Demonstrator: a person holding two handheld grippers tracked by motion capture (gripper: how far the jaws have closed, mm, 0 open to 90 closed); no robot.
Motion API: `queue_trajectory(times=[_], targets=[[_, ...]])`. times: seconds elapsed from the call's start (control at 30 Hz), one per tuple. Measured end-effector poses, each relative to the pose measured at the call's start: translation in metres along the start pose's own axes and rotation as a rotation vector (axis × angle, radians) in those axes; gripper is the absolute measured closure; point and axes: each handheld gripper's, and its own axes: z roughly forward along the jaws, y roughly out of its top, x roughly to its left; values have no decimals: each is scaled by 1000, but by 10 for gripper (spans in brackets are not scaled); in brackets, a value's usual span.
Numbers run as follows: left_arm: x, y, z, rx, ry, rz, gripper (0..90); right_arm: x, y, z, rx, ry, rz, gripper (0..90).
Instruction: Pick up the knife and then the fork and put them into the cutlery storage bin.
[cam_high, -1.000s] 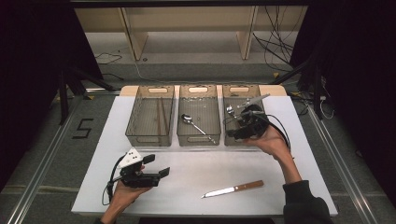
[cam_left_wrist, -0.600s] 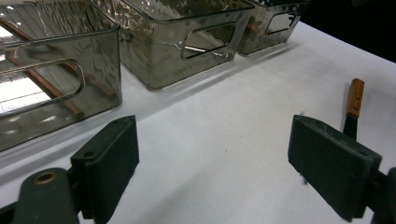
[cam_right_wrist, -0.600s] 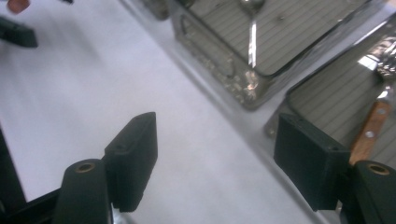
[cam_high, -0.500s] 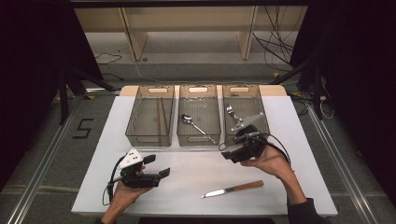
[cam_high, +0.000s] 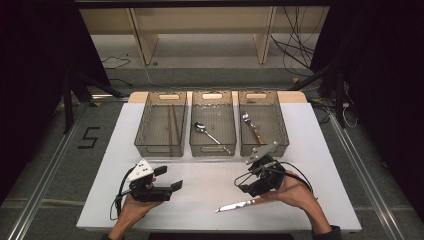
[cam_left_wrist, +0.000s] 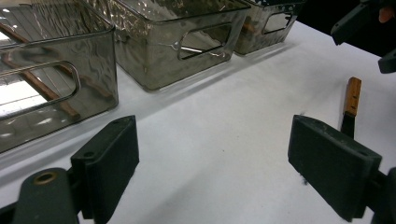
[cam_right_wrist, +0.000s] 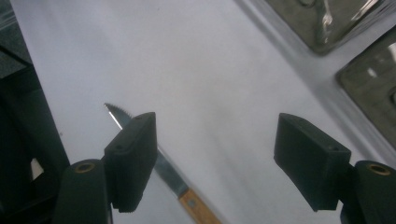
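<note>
**Knife left on the mat, three trays partly filled**

Nearest the person: left gripper (cam_high: 167, 181) held low over the front left of the white table (cam_high: 210, 172), jaws spread wide and empty, nothing between them in the left gripper view. To its right, right gripper (cam_high: 248, 180) hovering just above the knife (cam_high: 240, 204), jaws likewise parted and holding nothing; in the right gripper view the blade passes behind the left-hand jaw, not yet between the two.

Knife lying flat on the mat near the front edge, right of centre. Long axis running roughly left to right across the table, slightly slanted: serrated tip toward the left and nearer the person, wooden handle toward the right, partly hidden under the right hand in the high view. Handle end also visible in the left gripper view (cam_left_wrist: 351, 95).

Farther back, three clear trays side by side. Left tray (cam_high: 150, 142) holding what look like dark chopsticks (cam_high: 172, 122); middle tray (cam_high: 212, 145) holding a spoon (cam_high: 210, 136); right tray (cam_high: 280, 142) holding a utensil with a reddish handle (cam_high: 251, 126), exact kind hard to tell.

Judged from the layout: probably a sort of cutlery into trays, mostly done, with the knife the only piece outside them. Remaining, by that reading: closing on the knife, lifting it and placing it in a tray. Which tray, impossible to say.
</note>
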Motion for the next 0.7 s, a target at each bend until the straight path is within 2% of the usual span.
queue_trajectory(times=[0.3,0.43,0.7], targets=[[-1,0,0,4,4,6,160,9,-13,5,83,14,-33,316],[-1,0,0,8,5,10,160,12,-18,10,139,-4,-89,346],[-1,0,0,7,4,11,160,12,-23,24,229,-10,-136,390]])
